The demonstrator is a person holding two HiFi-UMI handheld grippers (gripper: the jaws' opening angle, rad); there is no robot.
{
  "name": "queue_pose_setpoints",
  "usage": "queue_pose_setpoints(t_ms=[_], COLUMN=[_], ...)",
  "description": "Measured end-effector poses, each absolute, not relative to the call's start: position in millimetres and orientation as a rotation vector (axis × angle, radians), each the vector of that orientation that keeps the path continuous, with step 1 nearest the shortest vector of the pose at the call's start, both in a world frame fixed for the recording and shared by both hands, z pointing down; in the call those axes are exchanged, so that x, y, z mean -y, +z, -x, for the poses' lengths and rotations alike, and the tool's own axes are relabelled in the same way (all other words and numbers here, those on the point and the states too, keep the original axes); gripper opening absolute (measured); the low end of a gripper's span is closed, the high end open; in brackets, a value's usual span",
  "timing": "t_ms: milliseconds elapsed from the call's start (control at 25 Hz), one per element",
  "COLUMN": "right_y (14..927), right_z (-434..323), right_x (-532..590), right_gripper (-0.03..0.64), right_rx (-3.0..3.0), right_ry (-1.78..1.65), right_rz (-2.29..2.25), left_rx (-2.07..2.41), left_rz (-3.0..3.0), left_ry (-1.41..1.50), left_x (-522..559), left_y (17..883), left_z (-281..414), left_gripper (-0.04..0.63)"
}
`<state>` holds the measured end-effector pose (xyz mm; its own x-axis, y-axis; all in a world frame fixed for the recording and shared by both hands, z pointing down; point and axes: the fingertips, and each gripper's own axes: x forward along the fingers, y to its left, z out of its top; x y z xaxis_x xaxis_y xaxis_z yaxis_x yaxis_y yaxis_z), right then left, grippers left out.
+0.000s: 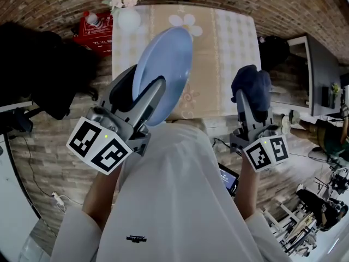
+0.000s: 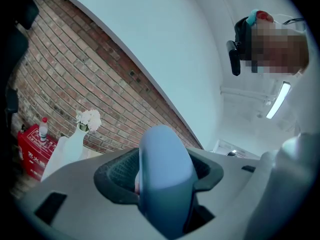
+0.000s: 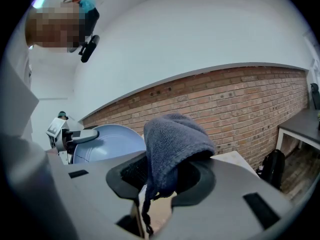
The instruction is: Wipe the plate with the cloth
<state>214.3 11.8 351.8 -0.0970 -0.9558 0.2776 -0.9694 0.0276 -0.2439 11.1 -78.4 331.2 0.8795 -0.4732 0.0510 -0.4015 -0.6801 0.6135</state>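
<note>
A light blue plate (image 1: 163,72) is held up on edge above the table, with my left gripper (image 1: 143,94) shut on its lower rim. In the left gripper view the plate's rim (image 2: 165,176) stands edge-on between the jaws. My right gripper (image 1: 252,100) is shut on a dark blue cloth (image 1: 252,86), bunched over its jaws, a hand's width to the right of the plate. The right gripper view shows the cloth (image 3: 172,144) draped over the jaws, with the plate (image 3: 107,139) and the left gripper (image 3: 67,136) off to the left.
A table with a beige patterned cloth (image 1: 229,42) lies below. On its far edge stands a white vase with flowers (image 1: 126,7). A red crate with a bottle (image 1: 95,29) sits on the floor at left. A brick wall (image 3: 240,104) runs behind the table.
</note>
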Motion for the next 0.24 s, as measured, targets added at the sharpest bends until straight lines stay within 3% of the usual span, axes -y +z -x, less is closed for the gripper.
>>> queue_pose_setpoints(t_ms=[240], right_y=[363], right_z=[-195], right_x=[-11], right_gripper=[0.144], right_rx=[2.234], right_ry=[0.629], right_rz=[-2.048], left_rx=[0.624], left_rz=[-2.385], left_ry=[-0.136], left_x=[75], left_y=[339], left_z=[-5], left_gripper=[0.261])
